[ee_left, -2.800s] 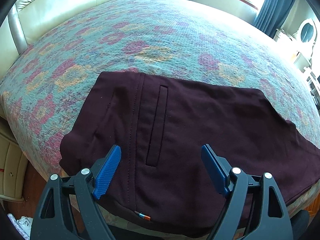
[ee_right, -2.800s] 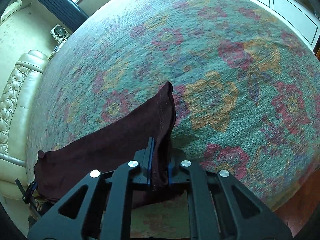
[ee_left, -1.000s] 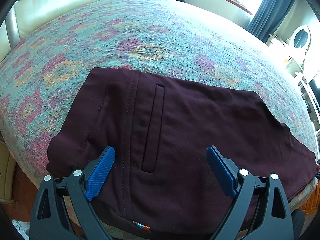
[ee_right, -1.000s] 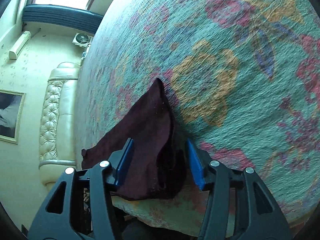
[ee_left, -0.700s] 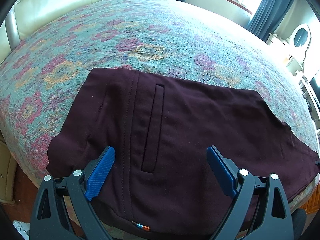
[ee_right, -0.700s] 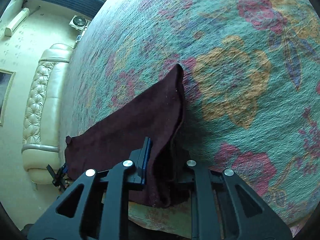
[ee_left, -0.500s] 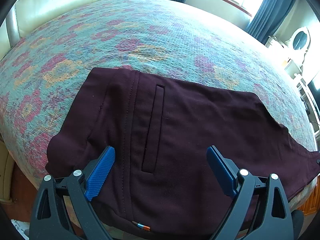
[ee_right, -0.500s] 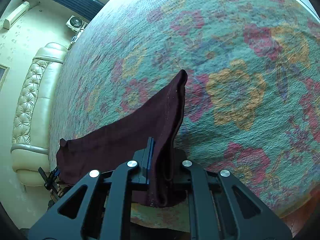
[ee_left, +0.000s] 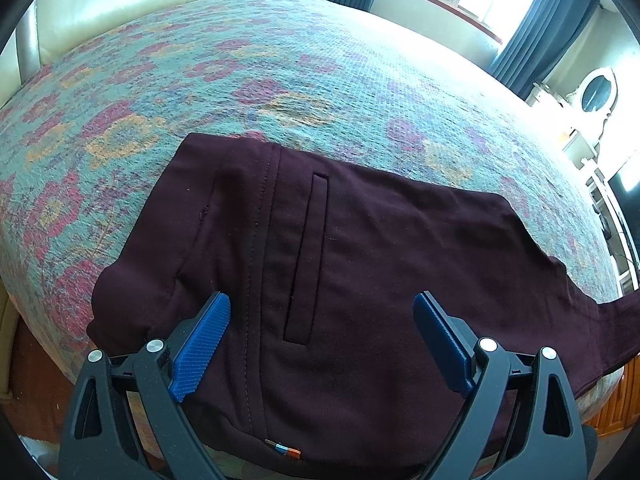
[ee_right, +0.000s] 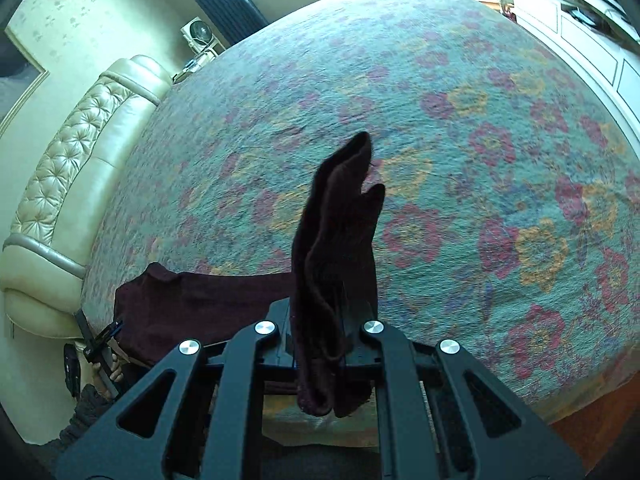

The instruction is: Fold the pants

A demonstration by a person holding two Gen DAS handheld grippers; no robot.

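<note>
Right gripper (ee_right: 328, 344), clamped on the cuff end of the pants (ee_left: 360, 288) lying across the bed (ee_left: 280, 72), is lifting it, probably for folding over, while the left gripper (ee_left: 320, 344) is hovering wide above the waist.

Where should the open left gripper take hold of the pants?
The left gripper is best closed on the pants' near waistband edge, coming from the bed's near side: it overhangs there, so a finger can slip beneath.

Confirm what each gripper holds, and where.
Right gripper: shut on the pants at the leg end, lifted off the bedspread. Left gripper: open, holding nothing.
</note>
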